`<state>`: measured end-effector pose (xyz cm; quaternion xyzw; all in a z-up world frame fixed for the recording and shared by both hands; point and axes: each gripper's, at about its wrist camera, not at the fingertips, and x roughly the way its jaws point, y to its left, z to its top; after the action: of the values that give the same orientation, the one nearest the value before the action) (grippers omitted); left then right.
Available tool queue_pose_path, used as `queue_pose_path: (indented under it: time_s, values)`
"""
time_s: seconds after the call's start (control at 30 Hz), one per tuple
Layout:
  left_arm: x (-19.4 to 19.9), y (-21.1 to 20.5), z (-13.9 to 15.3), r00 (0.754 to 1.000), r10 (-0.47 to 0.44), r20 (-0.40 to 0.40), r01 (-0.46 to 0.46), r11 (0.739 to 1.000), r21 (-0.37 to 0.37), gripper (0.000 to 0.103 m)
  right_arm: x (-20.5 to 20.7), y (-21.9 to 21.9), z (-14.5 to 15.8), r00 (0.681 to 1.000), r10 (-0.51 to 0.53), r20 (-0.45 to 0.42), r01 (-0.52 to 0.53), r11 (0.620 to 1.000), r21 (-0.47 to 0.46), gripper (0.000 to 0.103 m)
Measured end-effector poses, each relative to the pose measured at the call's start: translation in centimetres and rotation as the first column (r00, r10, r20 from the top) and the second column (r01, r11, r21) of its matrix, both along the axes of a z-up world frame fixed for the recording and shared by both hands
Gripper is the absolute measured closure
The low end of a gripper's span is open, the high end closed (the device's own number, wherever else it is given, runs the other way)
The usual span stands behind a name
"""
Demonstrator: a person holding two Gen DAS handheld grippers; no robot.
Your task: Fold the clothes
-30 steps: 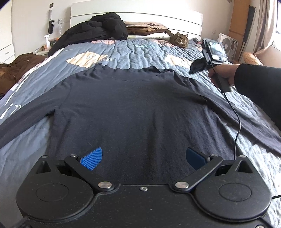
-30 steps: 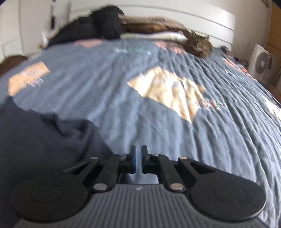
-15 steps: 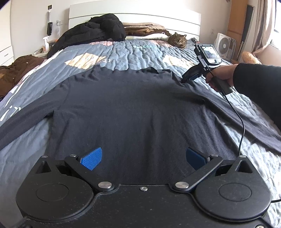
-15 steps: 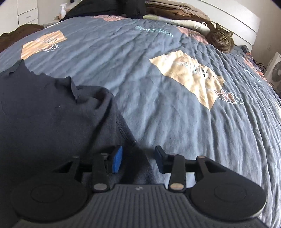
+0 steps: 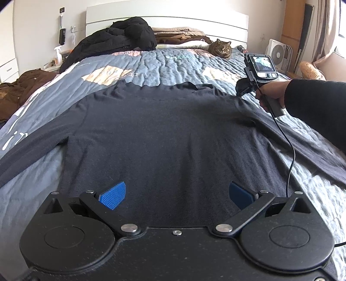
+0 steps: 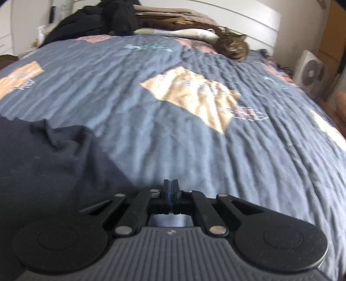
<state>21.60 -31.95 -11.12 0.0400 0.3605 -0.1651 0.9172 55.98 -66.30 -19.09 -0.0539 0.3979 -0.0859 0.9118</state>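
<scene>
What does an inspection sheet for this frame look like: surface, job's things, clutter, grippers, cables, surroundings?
Surface: bed with a blue-grey patterned quilt, wrinkled.
Job's things: dark long-sleeved top spread flat on the quilt, sleeves out to both sides, not yet folded.
Clutter: black jacket and folded brown bedding heaped at the headboard; cat lying near the pillows; brown garment off the bed's left edge.
Grippers: left gripper wide open over the top's hem; right gripper shut, at the top's right shoulder; whether it pinches fabric cannot be told.
Cables: black cable hangs from the right gripper's handle across the right sleeve.
Surroundings: white headboard, fan, spray bottle, curtain.
</scene>
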Motion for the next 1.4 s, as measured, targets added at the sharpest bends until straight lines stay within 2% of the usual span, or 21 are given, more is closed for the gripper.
queue_pose_path:
  time_s: [0.03, 0.1, 0.27, 0.33, 0.4, 0.47, 0.53, 0.67, 0.77, 0.87, 0.93, 1.0, 1.07, 1.23, 1.3, 1.4]
  values:
    - [0.0, 0.0, 0.0, 1.0, 0.0, 0.0, 0.0, 1.0, 0.0, 0.0, -0.1, -0.5, 0.0, 1.0, -0.022, 0.008, 0.022, 1.0, 0.003, 0.103]
    - [0.0, 0.0, 0.0, 1.0, 0.0, 0.001, 0.0, 1.0, -0.001, 0.0, -0.4, -1.6, -0.1, 0.999, -0.041, 0.01, 0.04, 0.996, 0.079, 0.103]
    - [-0.1, 0.0, 0.1, 1.0, -0.002, 0.002, 0.002, 1.0, 0.002, 0.0, -2.3, -1.5, 1.9, 0.991, -0.016, 0.132, 0.001, 0.994, 0.113, 0.099]
    - [-0.1, 0.0, 0.3, 1.0, -0.001, 0.007, 0.001, 1.0, 0.001, 0.0, -3.0, -1.0, 3.1, 0.987, 0.024, 0.159, -0.05, 0.986, 0.161, 0.099]
    - [-0.2, 0.1, 0.5, 1.0, -0.001, 0.011, 0.001, 1.0, -0.006, 0.0, -4.0, -0.3, 3.9, 0.982, 0.079, 0.169, -0.118, 0.965, 0.233, 0.096]
    - [-0.3, 0.0, 0.7, 1.0, -0.001, 0.017, 0.002, 1.0, -0.011, 0.0, -5.0, 0.6, 4.2, 0.975, 0.144, 0.166, -0.192, 0.928, 0.32, 0.092]
    - [-0.5, 0.0, 0.9, 1.0, -0.002, 0.024, 0.003, 1.0, -0.017, 0.0, -5.5, 1.5, 3.3, 0.976, 0.186, 0.112, -0.214, 0.911, 0.352, 0.086]
    - [-0.7, -0.3, 1.4, 0.999, -0.013, 0.039, 0.014, 1.0, -0.02, 0.0, -5.1, 1.0, 0.0, 0.991, 0.133, -0.024, -0.122, 0.958, 0.261, 0.085]
    - [-0.7, -0.3, 1.6, 0.999, -0.017, 0.043, 0.018, 1.0, -0.023, 0.0, -5.3, -0.4, -0.1, 0.997, 0.073, -0.006, -0.07, 0.974, 0.217, 0.086]
    - [-0.6, -0.1, 1.7, 0.999, -0.016, 0.045, 0.017, 0.999, -0.027, 0.0, -5.6, -0.2, 0.5, 0.997, 0.067, -0.023, -0.064, 0.989, 0.135, 0.088]
    - [-0.6, 0.0, 1.9, 0.999, -0.013, 0.047, 0.014, 0.999, -0.037, 0.0, -5.9, -0.2, 0.9, 0.999, 0.038, -0.027, -0.036, 0.995, 0.088, 0.083]
    - [-0.7, 0.2, 2.1, 0.998, -0.015, 0.053, 0.018, 0.999, -0.047, 0.0, -6.7, -0.8, 1.7, 1.0, 0.002, -0.01, -0.001, 0.996, 0.092, 0.083]
    - [-0.8, 0.2, 2.4, 0.998, -0.019, 0.066, 0.022, 0.999, -0.048, 0.0, -8.4, -1.4, 3.2, 0.999, -0.028, 0.033, 0.022, 0.988, 0.15, 0.081]
    - [-1.4, 0.3, 3.8, 0.995, -0.02, 0.093, 0.028, 0.996, -0.08, 0.0, -15.4, -0.2, 7.8, 0.996, -0.049, 0.078, 0.025, 0.958, 0.285, 0.074]
    - [-1.8, 0.3, 4.7, 0.993, -0.021, 0.117, 0.031, 0.995, -0.091, 0.0, -18.2, 0.3, 9.6, 0.994, -0.059, 0.095, 0.024, 0.941, 0.338, 0.063]
    - [-2.5, 0.6, 6.0, 0.989, -0.017, 0.148, 0.034, 0.993, -0.114, 0.0, -23.4, 1.7, 12.0, 0.985, -0.086, 0.147, 0.023, 0.921, 0.388, 0.052]
